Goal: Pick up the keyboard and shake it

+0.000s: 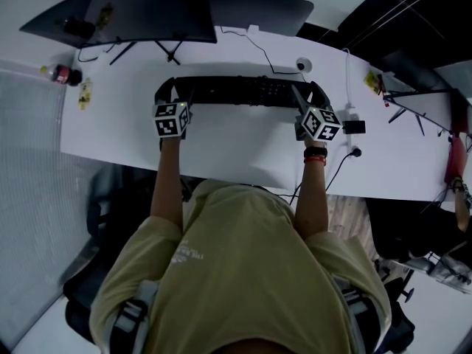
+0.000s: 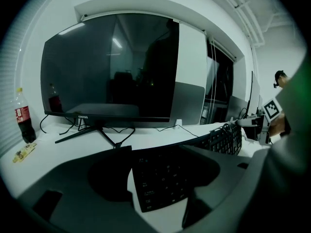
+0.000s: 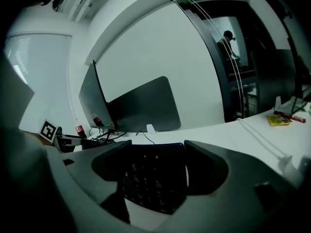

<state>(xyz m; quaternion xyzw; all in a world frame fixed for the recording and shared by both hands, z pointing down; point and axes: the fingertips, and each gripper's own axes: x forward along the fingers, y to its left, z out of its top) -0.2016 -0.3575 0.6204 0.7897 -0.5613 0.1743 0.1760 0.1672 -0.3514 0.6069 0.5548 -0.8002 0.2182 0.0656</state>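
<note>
Grip looks set: left gripper [image 2: 158, 152] and right gripper [image 3: 156, 147] each clamp one end of the keyboard [image 1: 243, 91]; whether it has left the desk [image 1: 243, 150] is unclear, shaking remains.

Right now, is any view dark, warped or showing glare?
Head view: evenly lit, sharp. Left gripper view: fisheye bends the desk, monitor shows reflections, jaws dark. Right gripper view: same bending, black corners, keyboard underexposed between the jaws.
</note>
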